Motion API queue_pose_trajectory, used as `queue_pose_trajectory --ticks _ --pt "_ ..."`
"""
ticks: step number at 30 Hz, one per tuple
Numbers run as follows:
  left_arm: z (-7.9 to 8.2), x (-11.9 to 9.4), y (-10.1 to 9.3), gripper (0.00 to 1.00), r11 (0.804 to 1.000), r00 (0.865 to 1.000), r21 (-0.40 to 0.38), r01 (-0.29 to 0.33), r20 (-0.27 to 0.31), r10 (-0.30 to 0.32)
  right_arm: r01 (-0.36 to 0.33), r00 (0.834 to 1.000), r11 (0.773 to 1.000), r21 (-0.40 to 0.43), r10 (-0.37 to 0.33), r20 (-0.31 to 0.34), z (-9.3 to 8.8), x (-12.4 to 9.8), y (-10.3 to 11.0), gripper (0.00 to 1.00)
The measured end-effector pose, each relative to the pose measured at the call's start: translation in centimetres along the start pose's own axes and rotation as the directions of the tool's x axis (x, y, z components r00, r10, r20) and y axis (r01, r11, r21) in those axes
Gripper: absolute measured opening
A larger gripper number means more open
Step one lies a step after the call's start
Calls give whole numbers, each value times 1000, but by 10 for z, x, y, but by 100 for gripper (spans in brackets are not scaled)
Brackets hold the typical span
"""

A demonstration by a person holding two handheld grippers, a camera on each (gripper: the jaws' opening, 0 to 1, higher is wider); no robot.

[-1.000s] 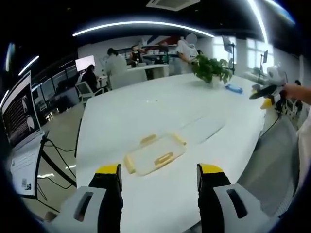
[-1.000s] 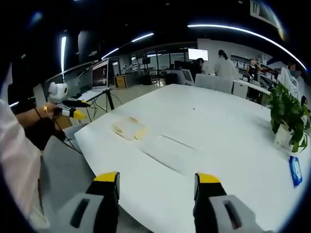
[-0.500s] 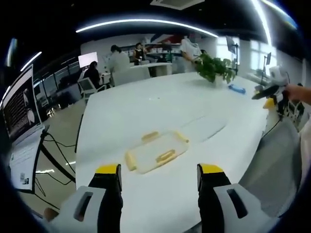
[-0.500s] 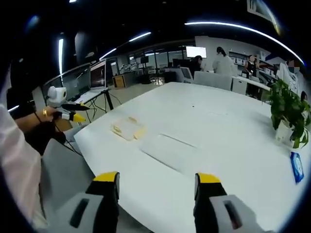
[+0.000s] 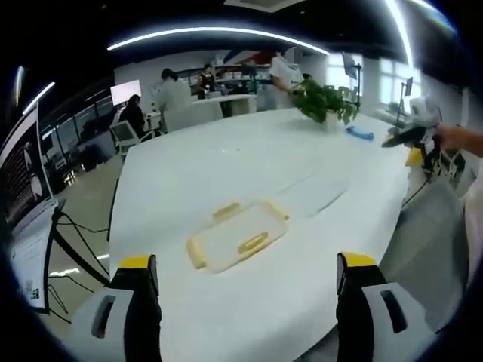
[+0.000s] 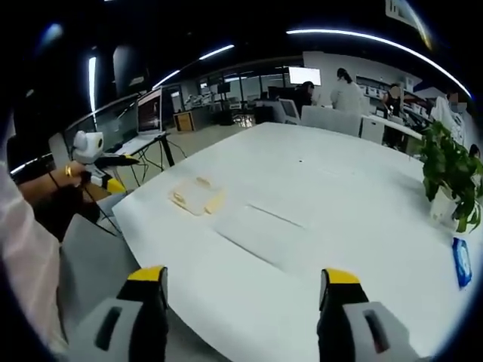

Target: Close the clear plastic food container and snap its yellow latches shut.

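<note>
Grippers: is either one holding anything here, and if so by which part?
Nothing held. Left gripper and right gripper are both open and empty; the container lies untouched on the table.

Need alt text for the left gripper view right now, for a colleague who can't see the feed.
A clear plastic food container with yellow latches lies flat on a large white table, ahead of the left gripper, whose jaws stand wide open and hold nothing. The right gripper is held off the table's right edge, near a potted plant.

The container (image 5: 236, 240) lies on the table (image 5: 226, 166) (near its edge), plant (image 5: 324, 102) far behind.
</note>
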State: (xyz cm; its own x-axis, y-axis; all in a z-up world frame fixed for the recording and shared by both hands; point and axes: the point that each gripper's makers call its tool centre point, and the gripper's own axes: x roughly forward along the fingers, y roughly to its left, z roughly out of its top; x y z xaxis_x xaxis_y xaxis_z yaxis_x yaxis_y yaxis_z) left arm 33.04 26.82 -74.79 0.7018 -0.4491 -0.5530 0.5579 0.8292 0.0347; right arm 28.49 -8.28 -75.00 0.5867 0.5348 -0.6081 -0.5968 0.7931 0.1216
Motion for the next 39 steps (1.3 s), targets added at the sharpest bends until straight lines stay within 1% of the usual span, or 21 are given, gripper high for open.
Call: queue_pose_trajectory --ticks 6,8,9,10,11,12,13,15,16,20,23,25,27,29,31,36,39 --pt "-3 4 8 97 1000 1000 25 15 -28 -14 -17 1000 1000 -20 16 -23 1 7 0 82" --pt "-6 6 9 95 999 998 40 34 -62 -31 -21 999 999 -28 20 -31 4 10 0 82" --pt "-10 7 9 94 997 994 57 55 -97 -49 -24 999 999 -35 23 -31 5 12 0 82" --pt "-12 9 9 95 995 992 75 70 -109 -61 -32 999 998 -46 31 -32 8 15 1 82" --pt "-15 11 9 95 992 988 93 91 -136 -77 -34 999 998 -49 33 -34 9 16 1 82" --pt "-16 13 9 95 989 985 108 104 -150 -87 -39 999 997 -60 36 -38 12 20 1 82" --pt "-16 16 9 95 987 985 118 110 -149 -92 -39 999 997 -62 37 -38 13 21 1 82" --pt "-18 20 10 94 982 979 135 130 -173 -106 -15 1000 997 -77 13 -23 19 27 -3 79" --pt "-19 22 10 94 979 975 145 145 -188 -117 -14 1000 997 -78 13 -22 21 29 -4 79" --pt "-19 29 11 94 970 970 168 173 -202 -138 -46 999 995 -85 44 -27 27 38 -2 79" --pt "-20 33 13 93 961 962 190 199 -224 -155 -81 996 990 -112 76 -52 28 45 4 79" --pt "-21 36 16 93 956 960 204 209 -231 -160 -98 994 986 -135 89 -66 29 50 7 79" --pt "-21 38 18 92 951 956 216 220 -241 -166 -99 994 985 -142 90 -66 31 55 10 78" --pt "-22 40 22 92 946 953 232 227 -254 -167 -127 990 977 -174 115 -76 33 61 16 77" --pt "-21 43 25 91 941 952 249 229 -261 -163 -146 988 972 -184 133 -82 37 68 20 77" --pt "-12 48 28 90 926 950 289 244 -262 -169 -209 976 954 -216 191 -104 45 84 31 77" --pt "-12 52 32 89 915 945 312 256 -281 -169 -239 969 938 -250 213 -129 46 93 37 77"
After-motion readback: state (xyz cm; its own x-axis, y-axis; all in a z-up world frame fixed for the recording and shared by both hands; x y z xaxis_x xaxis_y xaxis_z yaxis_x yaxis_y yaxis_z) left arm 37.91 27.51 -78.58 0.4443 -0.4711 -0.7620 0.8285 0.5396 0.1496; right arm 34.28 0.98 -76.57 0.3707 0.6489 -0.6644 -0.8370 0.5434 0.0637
